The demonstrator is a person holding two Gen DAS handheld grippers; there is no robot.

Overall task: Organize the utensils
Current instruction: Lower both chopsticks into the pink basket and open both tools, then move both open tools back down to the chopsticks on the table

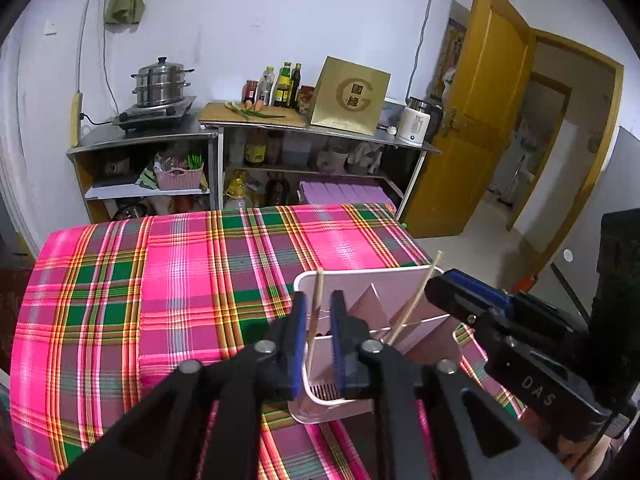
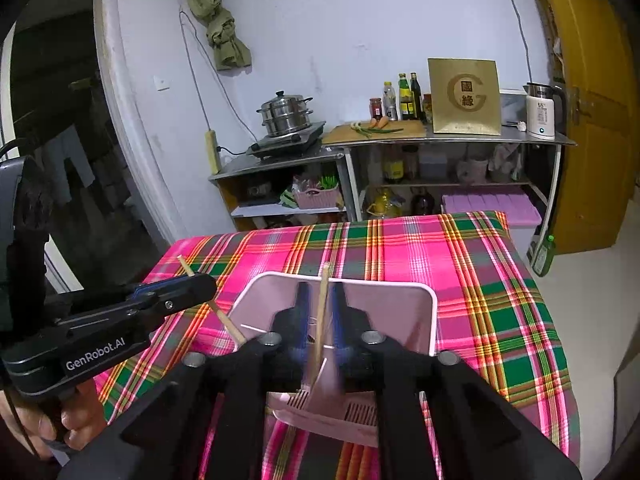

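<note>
Standing in pink holder (image 1: 362, 408): two chopsticks (image 1: 316, 312), each seemingly loose between parted tools (image 1: 319, 344).

Beyond my plaid tablecloth (image 1: 160, 280), steel shelving (image 1: 208, 130) along the far wall carries a steamer pot (image 1: 160, 82) left, sauce bottles (image 1: 286, 86) centre, a kettle (image 1: 416, 124) right

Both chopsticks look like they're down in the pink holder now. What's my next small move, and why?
Probably lift both claws straight up and clear. In each wrist view a chopstick stands between the blue pads with gaps either side, its lower end already inside the pink holder. The left claw and right claw look released, so pulling sideways could tip the sticks.
</note>
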